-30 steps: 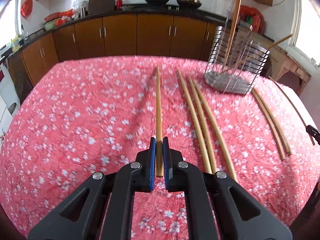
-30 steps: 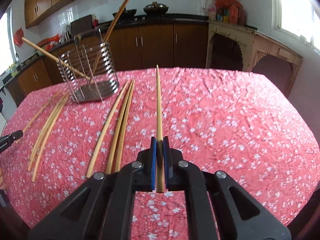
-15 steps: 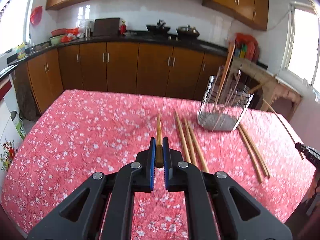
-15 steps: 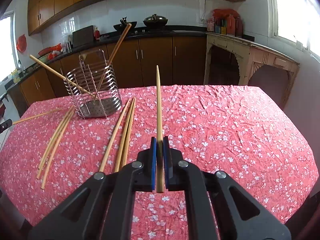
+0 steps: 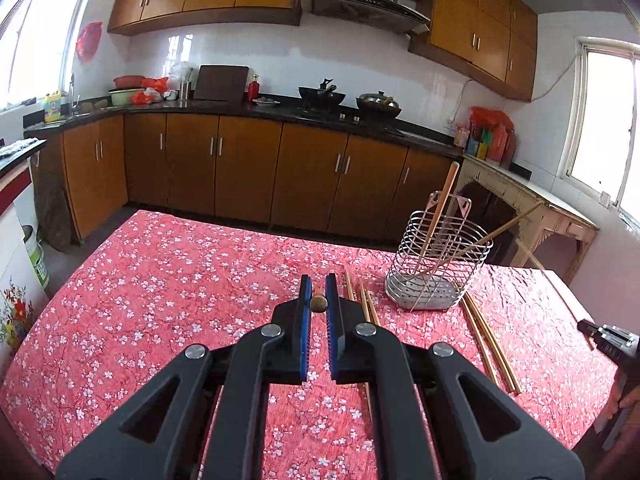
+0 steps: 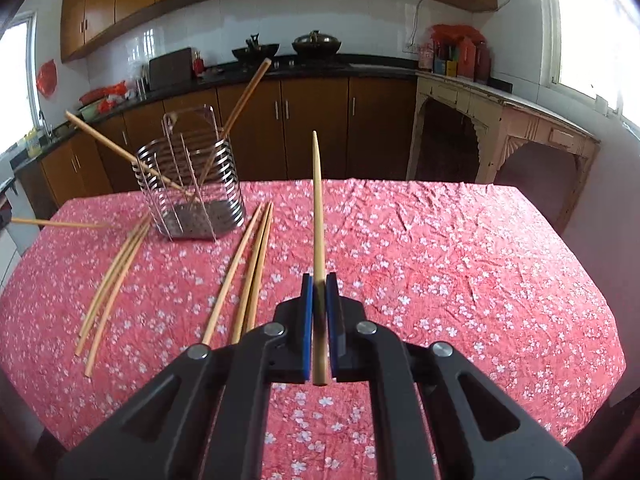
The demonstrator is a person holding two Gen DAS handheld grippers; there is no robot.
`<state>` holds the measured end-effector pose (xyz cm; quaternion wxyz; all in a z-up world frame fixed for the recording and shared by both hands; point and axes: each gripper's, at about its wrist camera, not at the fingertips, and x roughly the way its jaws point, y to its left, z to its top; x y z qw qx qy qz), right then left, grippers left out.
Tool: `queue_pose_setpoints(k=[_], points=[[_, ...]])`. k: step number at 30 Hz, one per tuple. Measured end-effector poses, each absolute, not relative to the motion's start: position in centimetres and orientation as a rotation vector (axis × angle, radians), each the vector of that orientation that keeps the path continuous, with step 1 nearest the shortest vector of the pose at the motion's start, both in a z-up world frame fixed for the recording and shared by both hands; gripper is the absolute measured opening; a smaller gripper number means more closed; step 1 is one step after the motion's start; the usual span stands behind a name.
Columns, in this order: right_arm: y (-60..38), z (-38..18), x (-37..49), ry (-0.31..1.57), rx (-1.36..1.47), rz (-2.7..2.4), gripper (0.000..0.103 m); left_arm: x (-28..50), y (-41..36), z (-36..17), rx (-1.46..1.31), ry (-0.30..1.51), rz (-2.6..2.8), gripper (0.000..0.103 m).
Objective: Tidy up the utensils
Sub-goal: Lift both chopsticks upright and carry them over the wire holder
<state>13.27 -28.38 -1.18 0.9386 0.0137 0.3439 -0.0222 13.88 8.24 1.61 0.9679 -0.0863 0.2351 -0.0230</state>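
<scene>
My left gripper (image 5: 319, 294) is shut on a wooden chopstick (image 5: 319, 303), seen end-on, held above the table. My right gripper (image 6: 319, 292) is shut on another wooden chopstick (image 6: 318, 216), which points forward and up above the table. A wire utensil holder (image 5: 438, 264) stands at the far right of the left wrist view and holds two chopsticks; it shows at the far left in the right wrist view (image 6: 192, 188). Several loose chopsticks (image 6: 250, 272) lie on the cloth between the holder and me, with a few more (image 6: 112, 276) to the left.
The table wears a red floral cloth (image 5: 160, 300). Brown kitchen cabinets (image 5: 248, 172) and a counter with pots run behind it. The right gripper's tip (image 5: 608, 336) shows at the right edge of the left wrist view. A carved side table (image 6: 520, 136) stands at the right.
Both grippers have lifted their chopsticks up off the table. The views have risen and tilted up, so the holder and cloth now sit lower in both.
</scene>
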Motion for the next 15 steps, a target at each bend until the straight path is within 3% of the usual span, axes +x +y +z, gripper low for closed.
queue_pose_setpoints(k=[15], points=[[-30.5,2.1,13.1,0.592,0.127,-0.046,0.008,14.0,8.3,2.3,-0.183,0.460,-0.044,0.007]])
